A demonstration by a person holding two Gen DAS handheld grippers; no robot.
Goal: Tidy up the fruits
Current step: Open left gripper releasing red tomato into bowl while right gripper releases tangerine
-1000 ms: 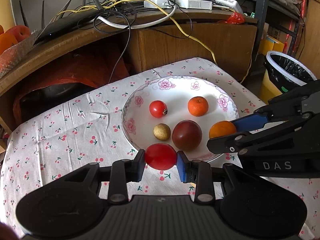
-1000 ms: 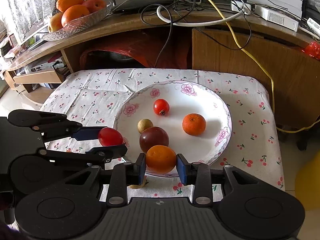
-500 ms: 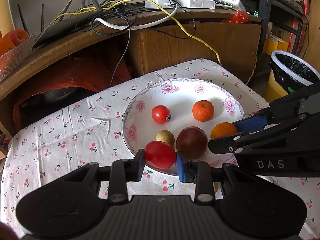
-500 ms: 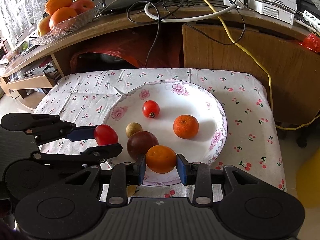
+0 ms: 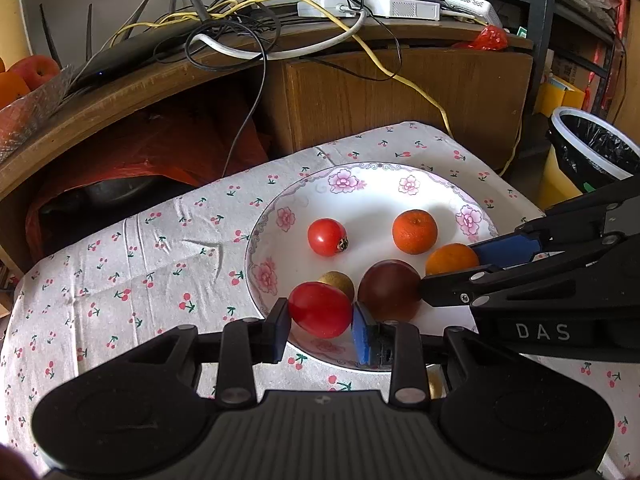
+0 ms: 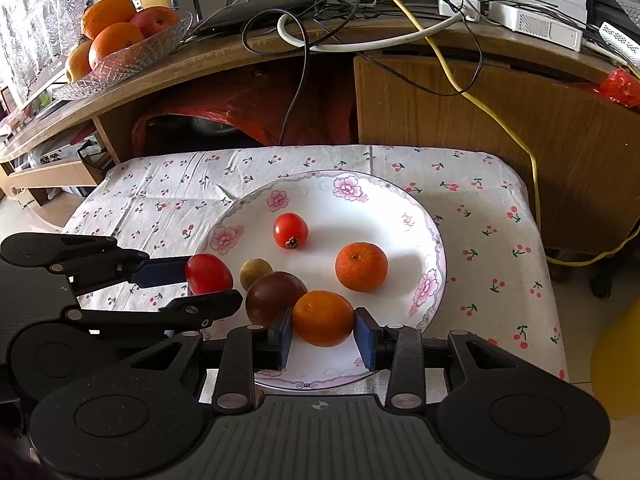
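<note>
Both loads carried forward over the near rim of the plate (image 6: 434,240) within the last second: left gripper (image 5: 320,316) pinching red tomato (image 5: 319,310), right gripper (image 6: 323,326) clamping orange (image 6: 323,317). Dark plum (image 6: 272,294) touching the right gripper's left pad. Ready to lower and release.

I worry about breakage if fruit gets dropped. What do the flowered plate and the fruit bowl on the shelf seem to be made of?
The plate looks like glazed ceramic or porcelain: opaque white, glossy, with printed pink flowers on the rim. The fruit bowl looks like clear cut glass, see-through with a faceted diamond pattern, though moulded plastic cannot be ruled out.
</note>
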